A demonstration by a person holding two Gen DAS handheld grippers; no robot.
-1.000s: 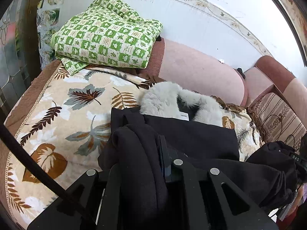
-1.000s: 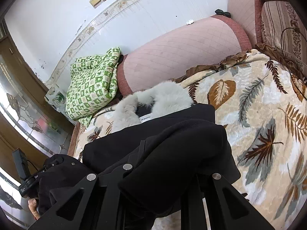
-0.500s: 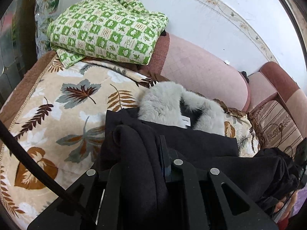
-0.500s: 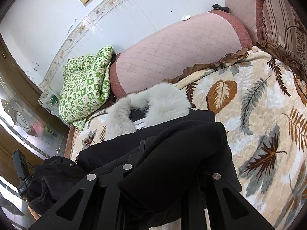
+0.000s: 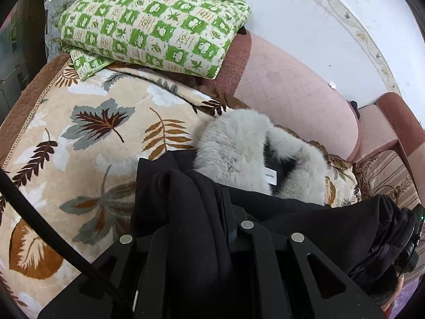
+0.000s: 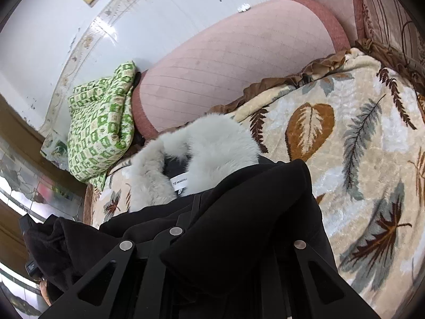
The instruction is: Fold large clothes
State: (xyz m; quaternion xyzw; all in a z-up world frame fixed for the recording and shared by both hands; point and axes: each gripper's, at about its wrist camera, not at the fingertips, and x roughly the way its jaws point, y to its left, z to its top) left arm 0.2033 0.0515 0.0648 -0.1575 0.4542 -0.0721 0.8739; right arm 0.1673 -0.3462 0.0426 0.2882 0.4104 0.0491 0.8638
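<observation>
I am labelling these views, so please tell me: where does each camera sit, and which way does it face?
Left wrist: on the left tongs, facing down over the black coat toward the green checked bedding.
Right wrist: on the right tongs, facing down over the same coat toward the pink backrest.
Shared: coat, grey fur collar, leaf blanket.

Even, soft daylight fills both views; the white wall [image 6: 148, 24] carries a pale glare patch in the right wrist view; fisheye bending curves every edge into black corners; the black coat [image 5: 191, 212] loses detail in shadow.
</observation>
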